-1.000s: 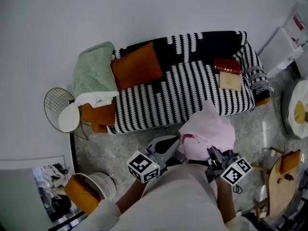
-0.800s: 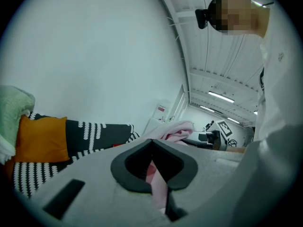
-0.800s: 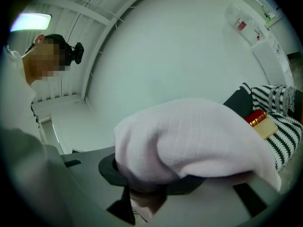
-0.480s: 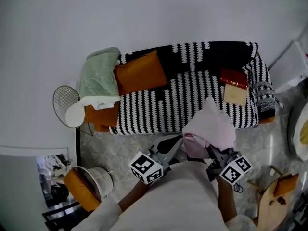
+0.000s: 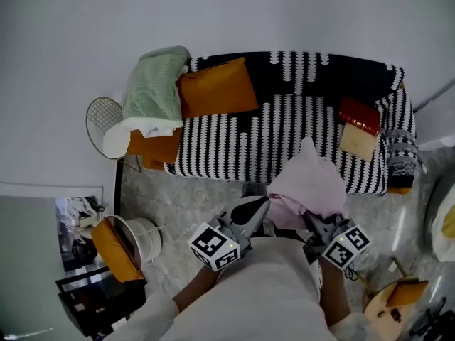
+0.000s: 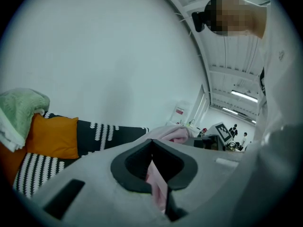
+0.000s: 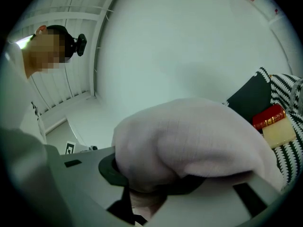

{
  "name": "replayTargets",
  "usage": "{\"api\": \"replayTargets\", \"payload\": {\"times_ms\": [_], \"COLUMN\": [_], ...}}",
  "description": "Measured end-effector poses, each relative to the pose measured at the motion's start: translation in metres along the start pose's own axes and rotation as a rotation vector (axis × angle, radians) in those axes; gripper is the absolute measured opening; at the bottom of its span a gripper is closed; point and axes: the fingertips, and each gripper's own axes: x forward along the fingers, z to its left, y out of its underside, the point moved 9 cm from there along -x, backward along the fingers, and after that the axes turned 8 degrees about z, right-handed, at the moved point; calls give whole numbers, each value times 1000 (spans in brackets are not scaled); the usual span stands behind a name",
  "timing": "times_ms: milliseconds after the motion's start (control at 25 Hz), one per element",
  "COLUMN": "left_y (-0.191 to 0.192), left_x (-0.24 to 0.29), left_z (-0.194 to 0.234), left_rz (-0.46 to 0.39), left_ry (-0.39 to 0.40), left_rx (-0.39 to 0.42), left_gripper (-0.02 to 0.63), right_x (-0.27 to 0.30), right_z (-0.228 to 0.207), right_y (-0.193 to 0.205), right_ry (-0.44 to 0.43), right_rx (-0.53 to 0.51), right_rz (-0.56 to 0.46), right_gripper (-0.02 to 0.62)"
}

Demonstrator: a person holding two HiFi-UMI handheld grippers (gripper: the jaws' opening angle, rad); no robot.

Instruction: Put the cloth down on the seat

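Observation:
A pale pink cloth (image 5: 309,185) hangs bunched between my two grippers, above the floor just in front of the black-and-white striped sofa seat (image 5: 277,144). My left gripper (image 5: 261,209) is shut on a thin fold of the cloth (image 6: 157,186), which shows between its dark pads (image 6: 130,167). My right gripper (image 5: 310,221) is shut on the cloth's thick bunch (image 7: 189,141), and this bunch drapes over and hides most of its jaws. In the left gripper view the gripper (image 6: 152,154) points along the sofa; the right gripper (image 7: 147,193) points towards the wall.
On the sofa lie an orange cushion (image 5: 217,87), a green blanket (image 5: 153,91) over the left arm, a red book (image 5: 359,115) and a beige block (image 5: 355,140) at the right. A wire side table (image 5: 103,128) and a white basket (image 5: 138,236) stand left.
The head view has swung, so the sofa now lies more squarely ahead and a little higher. Both grippers keep the same hold on the pink cloth.

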Motion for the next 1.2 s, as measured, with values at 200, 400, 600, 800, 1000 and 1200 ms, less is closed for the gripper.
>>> {"api": "replayTargets", "payload": {"times_ms": [200, 400, 600, 800, 1000, 1200], "left_y": [1, -1, -14, -34, -57, -74], "left_x": [-4, -12, -16, -23, -28, -37], "left_z": [15, 41, 77, 123, 170, 214], "left_rz": [-20, -59, -96, -133, -153, -164], "left_ry": [-52, -75, -92, -90, -85, -73], "left_rx": [-35, -63, -84, -91, -79, -74], "left_gripper": [11, 11, 11, 11, 11, 11], "right_x": [26, 59, 96, 141, 192, 240], "right_z": [-4, 0, 3, 14, 16, 16], "right_y": [-7, -17, -37, -62, -86, -103], "right_ry": [-43, -69, -76, -76, -70, -57], "right_rx": [-9, -32, -58, -101, -128, -147], "right_rz": [56, 100, 122, 131, 123, 120], "right_gripper": [163, 163, 163, 163, 164, 166]}}
